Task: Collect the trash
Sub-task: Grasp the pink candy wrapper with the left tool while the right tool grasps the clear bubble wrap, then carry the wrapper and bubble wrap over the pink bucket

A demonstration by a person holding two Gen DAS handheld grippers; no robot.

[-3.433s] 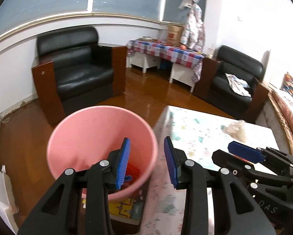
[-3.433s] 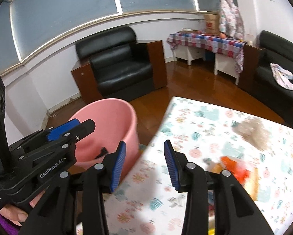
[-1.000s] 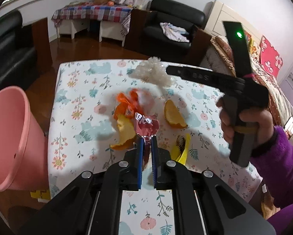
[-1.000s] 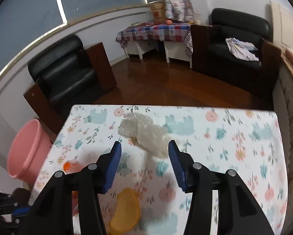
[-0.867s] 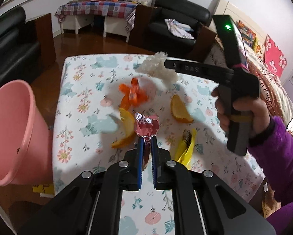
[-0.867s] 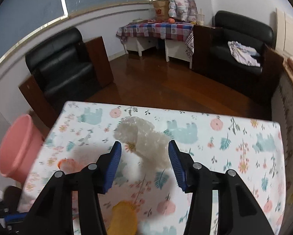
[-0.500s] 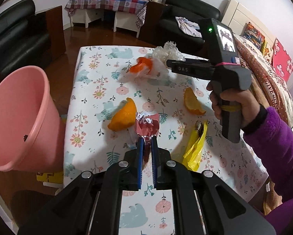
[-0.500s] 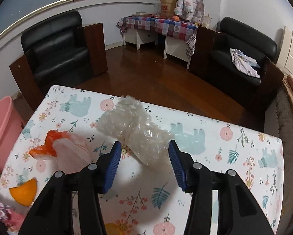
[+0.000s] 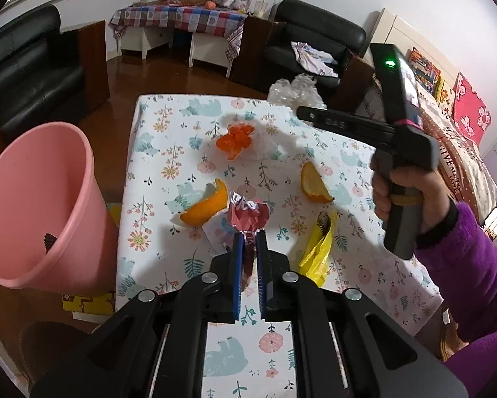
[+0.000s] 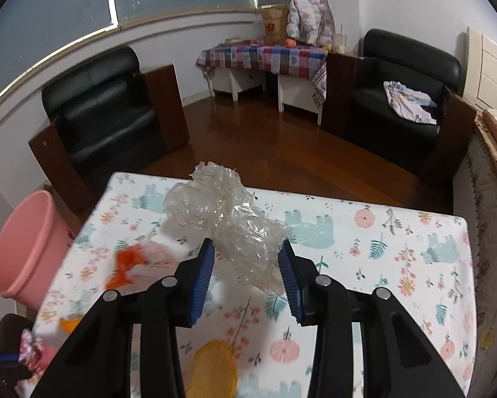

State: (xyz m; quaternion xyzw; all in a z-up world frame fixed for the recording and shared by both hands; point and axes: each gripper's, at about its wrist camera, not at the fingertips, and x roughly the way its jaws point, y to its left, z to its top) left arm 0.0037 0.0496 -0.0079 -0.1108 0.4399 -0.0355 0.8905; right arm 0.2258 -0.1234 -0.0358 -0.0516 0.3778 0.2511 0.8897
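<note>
My left gripper (image 9: 247, 237) is shut on a crumpled red wrapper (image 9: 247, 215) and holds it above the floral table (image 9: 168, 152). My right gripper (image 10: 246, 258) is open, its blue pads either side of a crumpled clear plastic wad (image 10: 228, 219) at the table's far edge; the wad also shows in the left wrist view (image 9: 294, 91). A pink bin (image 9: 39, 205) stands on the floor left of the table. On the table lie two orange peels (image 9: 205, 204) (image 9: 313, 187), an orange plastic scrap (image 9: 236, 137) and a yellow wrapper (image 9: 319, 247).
Black armchairs (image 10: 105, 109) (image 10: 404, 93) stand beyond the table on a wooden floor. A checked-cloth side table (image 10: 265, 56) is at the back wall. A patterned bed or sofa edge (image 9: 454, 152) borders the table's right side. A coin (image 10: 488, 334) lies on the table's right edge.
My right gripper has moved forward so the plastic wad now sits between its pads. My left gripper still holds the red wrapper, with the bin staying at its left.
</note>
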